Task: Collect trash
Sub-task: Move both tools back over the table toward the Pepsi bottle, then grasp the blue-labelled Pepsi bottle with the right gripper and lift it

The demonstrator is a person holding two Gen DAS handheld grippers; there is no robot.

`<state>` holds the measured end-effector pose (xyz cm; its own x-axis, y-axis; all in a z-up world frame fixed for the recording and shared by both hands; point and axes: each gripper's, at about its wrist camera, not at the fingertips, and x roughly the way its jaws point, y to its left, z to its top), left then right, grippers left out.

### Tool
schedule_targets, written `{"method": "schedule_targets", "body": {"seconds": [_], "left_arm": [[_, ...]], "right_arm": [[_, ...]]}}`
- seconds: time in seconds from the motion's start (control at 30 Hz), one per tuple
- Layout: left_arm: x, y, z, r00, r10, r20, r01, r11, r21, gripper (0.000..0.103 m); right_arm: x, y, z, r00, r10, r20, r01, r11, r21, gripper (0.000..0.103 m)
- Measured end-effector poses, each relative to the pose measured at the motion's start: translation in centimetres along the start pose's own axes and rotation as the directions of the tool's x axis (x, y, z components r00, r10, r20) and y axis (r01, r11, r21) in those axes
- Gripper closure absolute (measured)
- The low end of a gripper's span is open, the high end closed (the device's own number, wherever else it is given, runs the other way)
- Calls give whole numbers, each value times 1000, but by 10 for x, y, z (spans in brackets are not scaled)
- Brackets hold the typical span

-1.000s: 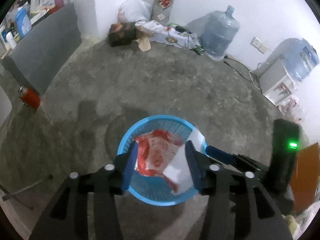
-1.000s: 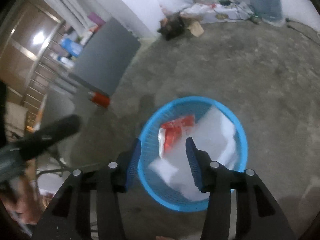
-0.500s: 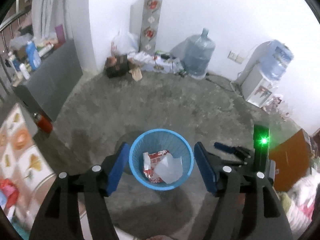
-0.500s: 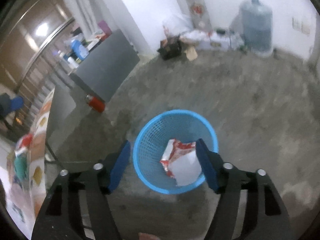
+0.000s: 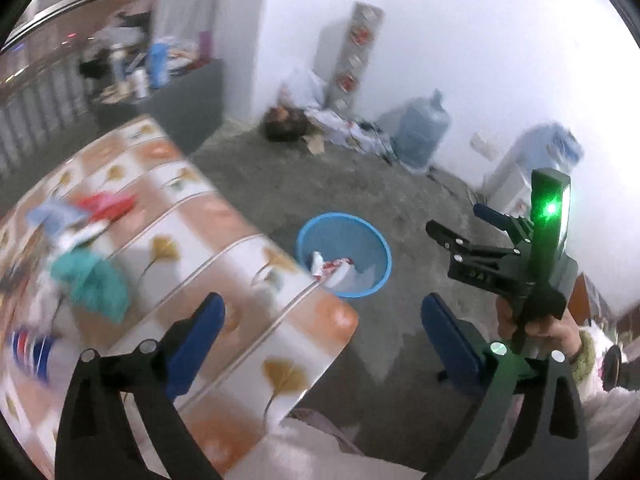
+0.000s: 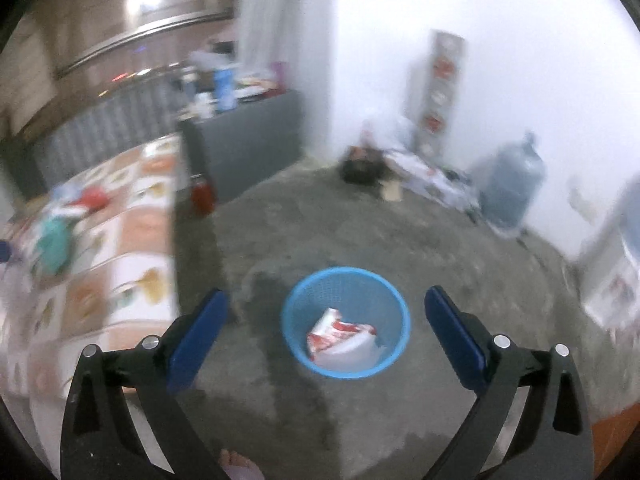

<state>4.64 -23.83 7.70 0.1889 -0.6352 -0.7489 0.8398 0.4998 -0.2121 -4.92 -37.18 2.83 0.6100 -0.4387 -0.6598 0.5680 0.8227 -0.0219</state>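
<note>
Both tongs stand wide apart and hold nothing: the left gripper (image 5: 322, 334) hangs with its blue fingers (image 5: 194, 344) spread over the near corner of the table (image 5: 224, 280), and the right gripper (image 6: 326, 338) is spread just as wide above the floor, its pads framing the blue basket (image 6: 384, 292) from either side without touching it. From the left wrist view the right gripper (image 5: 460, 236) shows again, held up in a hand (image 5: 548, 326) well to the right of the basket, a green light glowing on its body.

The blue basket (image 5: 372, 236) stands upright on the grey concrete floor (image 6: 360, 216), just off the table's rounded corner; from the left wrist the table edge hides part of its near rim. Inside lie the task's things, a red-and-white wrapper (image 6: 340, 330) and a white sheet (image 6: 352, 354) touching it, both below the rim. More litter lies blurred on the table: a teal crumpled piece (image 5: 96, 284) and a red one (image 5: 106, 204), well apart from the basket.

Open floor runs all round the basket toward the far wall, where a water jug (image 6: 512, 184), a tall patterned box (image 6: 440, 92) and a heap of bags sit. A dark cabinet (image 6: 248, 148) closes the left side behind the table, a red can (image 6: 202, 196) at its foot. A bare foot (image 6: 236, 466) shows at the lower edge.

Motion blur leaves no print on the wrapper, the box or the bottles readable
</note>
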Motion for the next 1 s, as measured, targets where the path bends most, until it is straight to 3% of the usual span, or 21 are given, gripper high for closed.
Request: {"method": "schedule_targets", "body": {"seconds": [0.2,0.3,0.4,0.5,0.7,0.83,1.0], "left_arm": [[-68,66,-62,990,66,123,-39,978,-205,6],[-98,104,-98,976,132,173,-69,941,-330,6],[-117,132,-123,962,179,208,-85,914,-398,6],[-131,158,-148,950,211,232,-87,888,-451,6],[-152,199,-182,920,264,290,-71,839,-539,6],[-152,216,-192,911,269,312,-48,822,-567,6],[-145,225,-204,915,232,330,-5,825,-565,6]], "right_arm": [[-24,62,7,992,100,75,-88,984,-156,8],[-35,86,10,965,229,127,-207,964,-164,8],[-38,118,14,928,356,111,-334,926,-174,8],[-28,152,21,877,480,22,-467,862,-198,8],[8,233,38,723,656,-214,-690,700,-185,9],[24,287,47,692,656,-302,-720,659,-219,18],[52,331,50,687,622,-375,-715,671,-198,35]]}}
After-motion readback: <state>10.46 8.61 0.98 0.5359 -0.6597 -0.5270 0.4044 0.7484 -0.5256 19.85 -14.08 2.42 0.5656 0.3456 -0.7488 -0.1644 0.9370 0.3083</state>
